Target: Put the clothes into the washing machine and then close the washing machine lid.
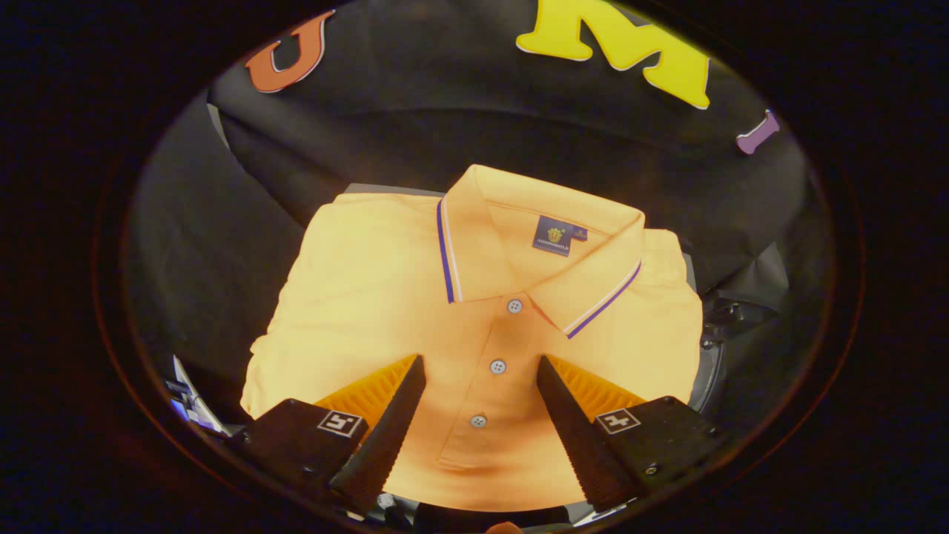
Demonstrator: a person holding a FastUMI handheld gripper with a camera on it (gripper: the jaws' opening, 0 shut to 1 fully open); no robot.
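Hovering spread wide, the gripper (pixel 480 371) frames the folded yellow polo shirt's (pixel 371 297) button placket between its fingers.

One folded polo shirt (pixel 474 297) is seen, three buttons (pixel 497 366) counted on it, below one collar label (pixel 554 235).

Black cloth wall (pixel 460 111) hangs draped behind and left, creased folds throughout. Lighting dim, warm. Grey surface edge (pixel 371 188) below the cloth.
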